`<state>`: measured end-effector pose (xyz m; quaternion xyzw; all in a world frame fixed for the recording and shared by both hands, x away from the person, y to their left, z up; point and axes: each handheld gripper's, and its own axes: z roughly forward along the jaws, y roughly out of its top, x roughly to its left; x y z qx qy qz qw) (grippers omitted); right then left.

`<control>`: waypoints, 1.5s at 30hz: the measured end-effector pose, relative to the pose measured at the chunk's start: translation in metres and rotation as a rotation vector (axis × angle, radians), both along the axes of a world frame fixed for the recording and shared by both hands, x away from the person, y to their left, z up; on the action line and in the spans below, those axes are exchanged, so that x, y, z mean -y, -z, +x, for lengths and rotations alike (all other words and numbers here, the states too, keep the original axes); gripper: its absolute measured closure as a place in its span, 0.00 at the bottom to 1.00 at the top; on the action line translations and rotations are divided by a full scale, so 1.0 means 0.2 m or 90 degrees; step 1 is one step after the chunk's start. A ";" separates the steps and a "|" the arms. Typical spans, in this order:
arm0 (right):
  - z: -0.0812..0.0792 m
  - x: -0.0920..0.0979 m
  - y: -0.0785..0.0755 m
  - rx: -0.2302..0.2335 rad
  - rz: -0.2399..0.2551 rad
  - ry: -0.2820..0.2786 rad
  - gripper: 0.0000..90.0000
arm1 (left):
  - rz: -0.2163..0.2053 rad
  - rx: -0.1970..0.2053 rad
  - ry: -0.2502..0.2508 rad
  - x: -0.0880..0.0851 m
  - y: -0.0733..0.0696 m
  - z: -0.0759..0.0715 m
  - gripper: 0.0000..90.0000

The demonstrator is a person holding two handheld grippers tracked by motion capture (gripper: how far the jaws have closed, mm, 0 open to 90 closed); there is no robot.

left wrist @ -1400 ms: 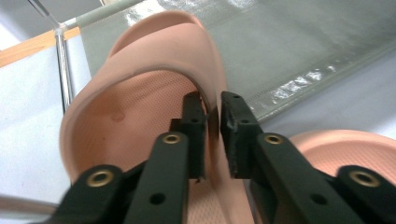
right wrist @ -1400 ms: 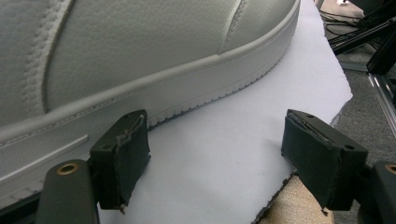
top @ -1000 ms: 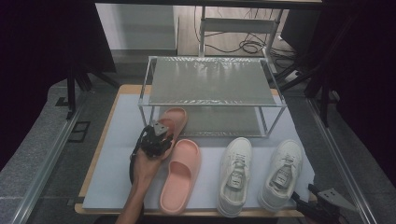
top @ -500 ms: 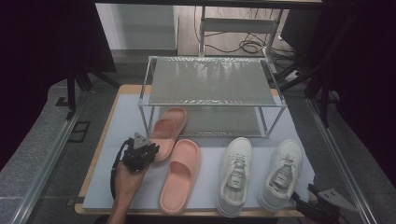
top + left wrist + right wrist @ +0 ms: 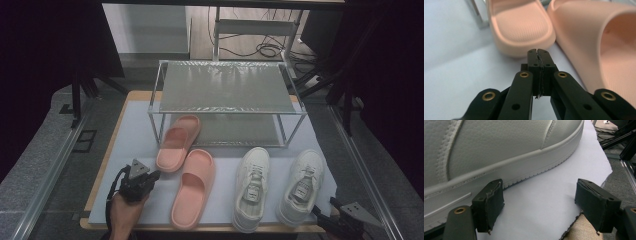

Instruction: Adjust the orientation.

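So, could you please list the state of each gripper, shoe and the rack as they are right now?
left gripper: shut, empty, beside the slides
right gripper: open, empty, next to a sneaker
rear pink slide: flat, toe under the rack
front pink slide: flat on the mat, free
left white sneaker: upright, laced
right white sneaker: upright, laced
rack: standing, top shelf bare

The right gripper (image 5: pixel 539 207) lies low over the pale sheet (image 5: pixel 554 195), its two black jaws standing wide apart with nothing between them. A white sneaker (image 5: pixel 494 147) lies just beyond, its ribbed sole edge close beside the left-hand pad (image 5: pixel 489 203), whether touching I cannot tell. The sheet's ragged edge exposes the wooden tabletop (image 5: pixel 584 230) near the right-hand pad.
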<state>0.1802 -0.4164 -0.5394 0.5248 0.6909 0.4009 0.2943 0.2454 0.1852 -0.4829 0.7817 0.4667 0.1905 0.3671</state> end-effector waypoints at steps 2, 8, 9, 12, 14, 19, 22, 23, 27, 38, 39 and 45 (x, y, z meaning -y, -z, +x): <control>0.00 0.00 0.00 0.000 0.000 0.000 0.25 | 0.002 -0.005 -0.004 -0.01 0.02 0.00 0.99; 0.00 0.00 0.00 0.001 0.000 0.000 0.25 | 0.008 -0.005 0.001 0.00 0.06 0.05 0.99; 0.00 0.00 0.00 0.002 0.000 0.000 0.25 | 0.008 -0.005 0.003 0.01 0.07 0.06 0.99; 0.00 0.00 0.00 0.003 0.000 0.000 0.25 | 0.020 -0.005 0.010 0.04 0.08 0.08 0.99; 0.00 0.00 0.00 0.003 0.000 0.000 0.25 | 0.016 -0.006 0.015 0.05 0.08 0.10 0.99; 0.00 0.00 0.00 0.004 0.000 0.000 0.25 | 0.023 -0.004 0.022 0.10 0.08 0.14 0.99; 0.00 0.00 0.00 0.004 0.000 0.000 0.25 | 0.023 -0.003 0.023 0.11 0.08 0.16 0.99; 0.00 0.00 0.00 0.004 0.000 0.000 0.25 | 0.020 -0.002 0.024 0.12 0.08 0.17 0.99; 0.00 0.00 0.00 0.004 0.001 0.000 0.25 | 0.016 0.003 0.028 0.15 0.08 0.20 0.99; 0.00 0.00 0.00 0.005 0.001 0.000 0.25 | 0.017 0.011 0.028 0.21 0.09 0.30 0.99; 0.00 0.00 0.00 0.005 0.001 0.001 0.25 | 0.020 0.012 0.028 0.21 0.09 0.31 0.99; 0.00 0.00 0.00 0.005 0.000 0.000 0.25 | 0.029 0.015 0.030 0.25 0.10 0.38 0.99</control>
